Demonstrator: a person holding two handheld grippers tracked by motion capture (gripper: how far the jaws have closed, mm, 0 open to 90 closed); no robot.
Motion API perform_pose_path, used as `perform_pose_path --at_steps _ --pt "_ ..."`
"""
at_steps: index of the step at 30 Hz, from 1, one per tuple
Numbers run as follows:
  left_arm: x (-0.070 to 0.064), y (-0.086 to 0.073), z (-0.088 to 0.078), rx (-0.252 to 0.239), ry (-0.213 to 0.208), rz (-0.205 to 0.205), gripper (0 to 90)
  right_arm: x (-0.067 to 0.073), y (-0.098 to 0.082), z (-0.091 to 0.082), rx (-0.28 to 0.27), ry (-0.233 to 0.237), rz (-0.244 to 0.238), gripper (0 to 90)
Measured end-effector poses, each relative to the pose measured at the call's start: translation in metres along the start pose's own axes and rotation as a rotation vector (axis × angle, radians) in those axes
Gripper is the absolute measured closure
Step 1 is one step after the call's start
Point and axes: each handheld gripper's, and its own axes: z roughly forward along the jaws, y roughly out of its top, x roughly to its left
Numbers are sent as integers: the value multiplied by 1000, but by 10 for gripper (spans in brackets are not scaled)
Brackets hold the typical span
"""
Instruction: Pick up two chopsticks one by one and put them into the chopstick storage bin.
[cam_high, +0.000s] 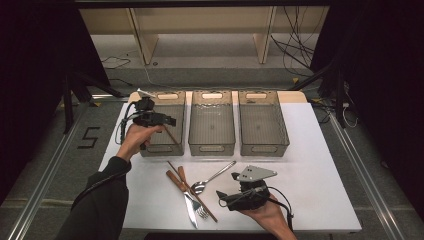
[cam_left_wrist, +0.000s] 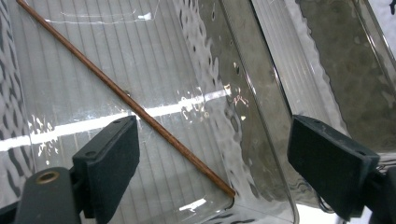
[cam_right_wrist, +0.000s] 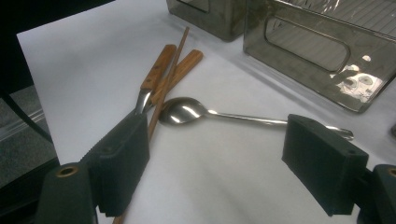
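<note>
A thin brown chopstick (cam_left_wrist: 130, 100) lies in the left bin (cam_high: 162, 100), the see-through box at the upper left of the table (cam_high: 310, 150). In the left gripper view its long line runs from the upper left corner down to the lower middle, and its low end sits in the bin's corner. In the high view a bit of it shows near the bin's front wall.

Two more see-through bins (cam_high: 212, 120) stand in a row to the right, close side by side. In the lower middle of the table lie a spoon (cam_right_wrist: 187, 110), a second chopstick (cam_right_wrist: 168, 77) and two wooden-handled pieces (cam_right_wrist: 161, 63) of cutlery, all crossing in a little pile. Nothing lies on top of the chopstick in the bin.

The left hand-held gripper (cam_left_wrist: 212, 154) hangs over the left bin, tipped down into it. Its jaws are wide apart and hold nothing. The right hand-held gripper (cam_right_wrist: 215, 163) rests low near the bottom edge, pointing left at the pile. Its jaws are wide apart too, with the spoon past them.
</note>
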Motion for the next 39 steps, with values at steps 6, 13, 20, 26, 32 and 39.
perform_pose_path --at_steps 6,13,20,26,32,39 --pt "-3 -5 -12 -53 -46 -5 168 1 1 0 1 4 1 235" --pt "-11 -23 -37 -143 -113 24 169 4 2 4 18 7 1 236" --pt "-22 -60 -56 -221 -163 71 172 9 4 7 47 20 10 267" --pt "-22 -91 -59 -250 -179 75 172 16 8 18 94 37 20 338" --pt "-14 -119 -62 -290 -195 73 172 28 14 35 151 47 2 389" --pt "-4 -136 -68 -328 -183 85 172 37 17 49 201 47 -11 475"
